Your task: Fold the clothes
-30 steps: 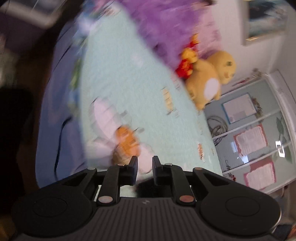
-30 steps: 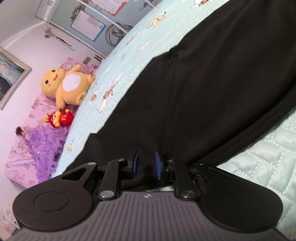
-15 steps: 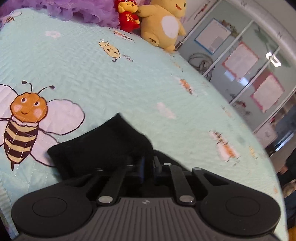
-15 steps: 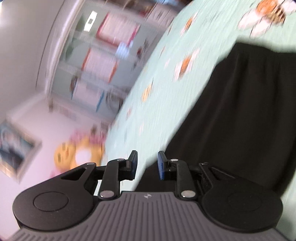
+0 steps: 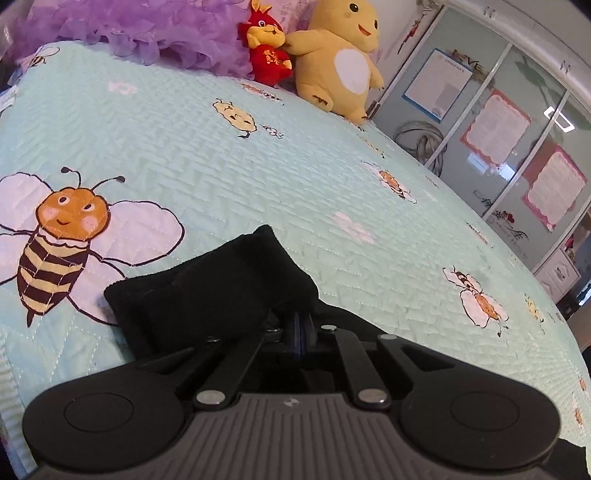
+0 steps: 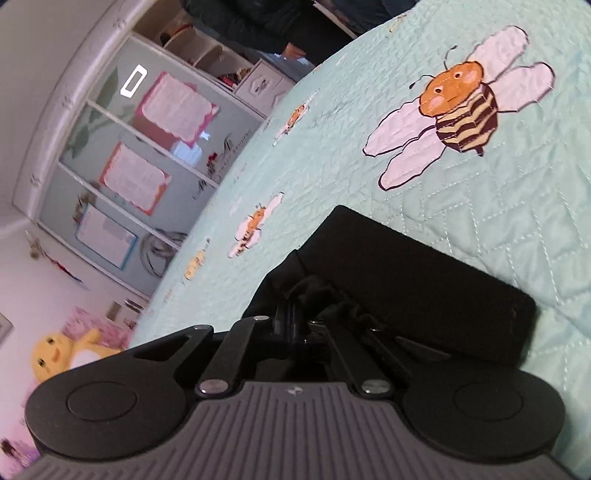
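Left gripper clenched on black garment, pads pressed together with cloth between. Right gripper also clamped on garment, bunched fabric at fingertips. Garment lying on mint quilt, folded into thick flat pad in both views; folded edge near big bee print on left view, corner touching wing. On right view, garment well below other bee print, apart from it. Yellow plush and red plush upright at far end of quilt, touching each other, beside purple ruffled fabric. Glass cabinet doors with papers stuck on, beyond bed.
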Tool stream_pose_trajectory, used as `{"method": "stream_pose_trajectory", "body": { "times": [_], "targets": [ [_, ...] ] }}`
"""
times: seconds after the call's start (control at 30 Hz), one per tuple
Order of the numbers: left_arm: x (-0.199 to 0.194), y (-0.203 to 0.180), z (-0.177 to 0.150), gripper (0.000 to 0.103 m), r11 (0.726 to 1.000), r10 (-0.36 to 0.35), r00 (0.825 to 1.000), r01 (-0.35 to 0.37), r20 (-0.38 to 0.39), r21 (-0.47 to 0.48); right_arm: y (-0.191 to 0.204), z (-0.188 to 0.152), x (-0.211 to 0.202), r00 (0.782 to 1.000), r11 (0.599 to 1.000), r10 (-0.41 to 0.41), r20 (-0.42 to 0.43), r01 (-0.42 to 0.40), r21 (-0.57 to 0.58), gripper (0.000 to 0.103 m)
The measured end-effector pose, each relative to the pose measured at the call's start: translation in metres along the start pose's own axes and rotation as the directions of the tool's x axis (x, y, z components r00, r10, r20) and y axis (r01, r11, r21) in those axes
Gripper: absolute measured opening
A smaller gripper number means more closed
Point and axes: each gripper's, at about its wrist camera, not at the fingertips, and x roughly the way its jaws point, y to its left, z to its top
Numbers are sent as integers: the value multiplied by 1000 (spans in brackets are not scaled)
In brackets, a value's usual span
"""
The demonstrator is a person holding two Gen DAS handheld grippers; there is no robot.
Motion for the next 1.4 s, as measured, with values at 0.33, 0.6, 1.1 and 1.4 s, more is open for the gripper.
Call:
{"method": "stream_pose_trajectory", "body": {
  "times": [0.33, 0.6, 1.1, 1.4],
  "targets": [
    [-52, -50, -26, 11, 966, -66, 997, 52, 49, 252, 36, -21, -83, 996, 967, 17, -89, -39, -252, 32],
    [-129, -160, -132, 35, 510, -416, 886, 412, -203, 755, 111, -155, -113, 951, 466, -45, -305, -250, -849, 32],
    [-152, -238, -218, 41, -7, -386, 794, 506, -469, 862, 139, -240, -107, 976, -234, -90, -196, -212, -949, 32],
    [-160, -240, -231, 42, -107, -361, 776, 516, -517, 850, 138, -257, -114, 974, -468, -123, -188, -224, -855, 32]
  ]
}}
